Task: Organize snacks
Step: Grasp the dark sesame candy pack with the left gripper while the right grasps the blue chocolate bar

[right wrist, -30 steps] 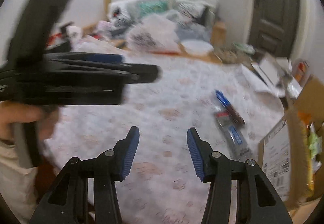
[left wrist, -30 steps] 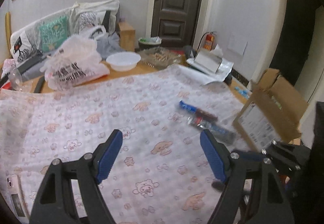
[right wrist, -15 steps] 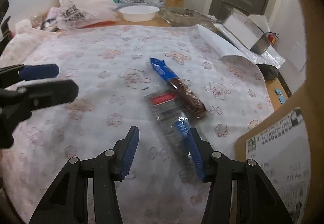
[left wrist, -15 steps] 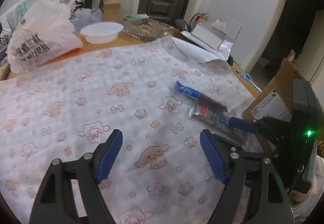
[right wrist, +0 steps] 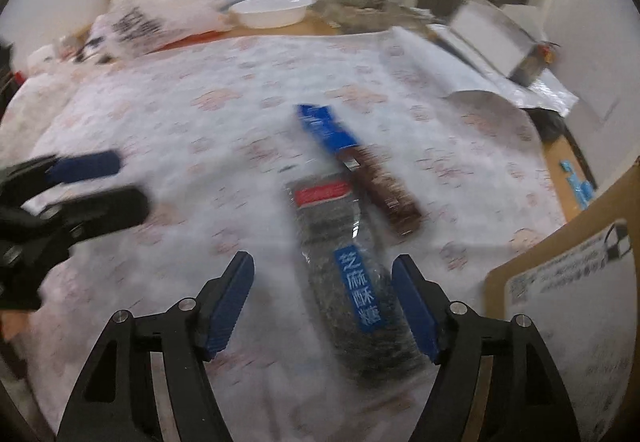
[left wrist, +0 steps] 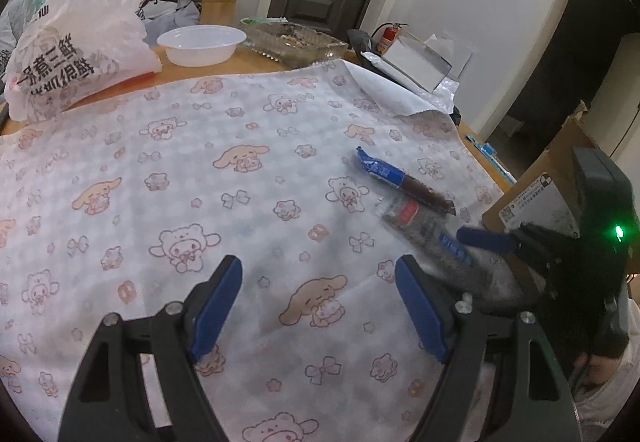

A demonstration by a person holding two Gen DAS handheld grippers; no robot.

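Surface: pale cloth printed with pink cartoon animals (left wrist: 168,146) covers the table (left wrist: 208,72) in both views; bare wood shows along the upper edge
Sesame packet: clear plastic packet of dark sesame candy with a red label and a blue label (right wrist: 352,266) lies flat at centre right of the right wrist view, its long axis running up the frame; in the left wrist view we see it at right of centre (left wrist: 428,234)
Chocolate bar: slim blue-and-brown wrapped snack bar (right wrist: 360,166) lies just beside the packet, above and to its right, angled; we cannot tell whether they touch
Right gripper: black two-finger tool with blue pads (right wrist: 323,300), jaws widening at this moment; the near end of the sesame packet sits between the pads, closer to the right-hand pad; we see no pad pressing it
Left gripper: matching black tool with blue pads (left wrist: 318,304), jaws standing wide over bare cloth at bottom centre of its own view, nothing between them
Cardboard box: brown carton with a white printed label (right wrist: 568,274) stands at lower right of the right wrist view, near the snacks
Far edge: white plastic bowl (left wrist: 202,44), white shopping bag with black lettering (left wrist: 76,54) at upper left, clear glass dish (left wrist: 296,42) beside the bowl
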